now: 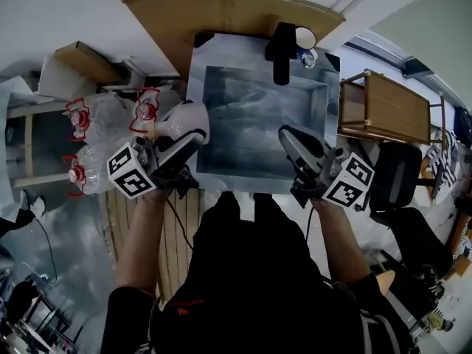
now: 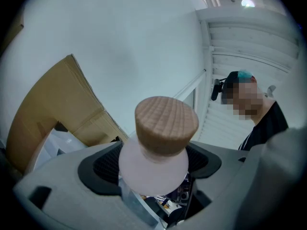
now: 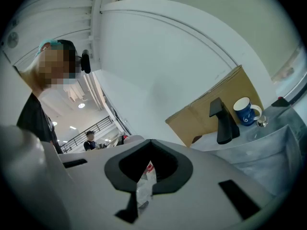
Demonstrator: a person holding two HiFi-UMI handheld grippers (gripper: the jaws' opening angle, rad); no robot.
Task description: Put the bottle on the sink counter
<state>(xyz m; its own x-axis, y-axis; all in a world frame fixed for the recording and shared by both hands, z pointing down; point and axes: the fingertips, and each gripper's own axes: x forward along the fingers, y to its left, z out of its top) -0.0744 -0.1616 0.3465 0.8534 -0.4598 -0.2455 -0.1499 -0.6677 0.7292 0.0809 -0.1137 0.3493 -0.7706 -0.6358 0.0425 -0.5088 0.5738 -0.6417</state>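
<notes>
A frosted white bottle point(image 2: 154, 161) with a wooden stopper point(image 2: 166, 123) sits between the jaws of my left gripper point(image 2: 153, 169), which is shut on its neck. In the head view the bottle point(image 1: 183, 119) hangs over the left rim of the steel sink point(image 1: 198, 72), with the left gripper point(image 1: 190, 142) behind it. My right gripper point(image 1: 287, 134) hovers over the right side of the basin. Its jaws point(image 3: 149, 169) are shut with nothing held between them.
A black faucet point(image 1: 281, 51) and a blue mug point(image 1: 305, 38) stand at the sink's back edge, in front of cardboard point(image 1: 221, 9). Clear plastic bottles with red caps point(image 1: 88, 127) lie left of the sink. A wooden shelf point(image 1: 387, 106) and black chair point(image 1: 402, 175) stand right.
</notes>
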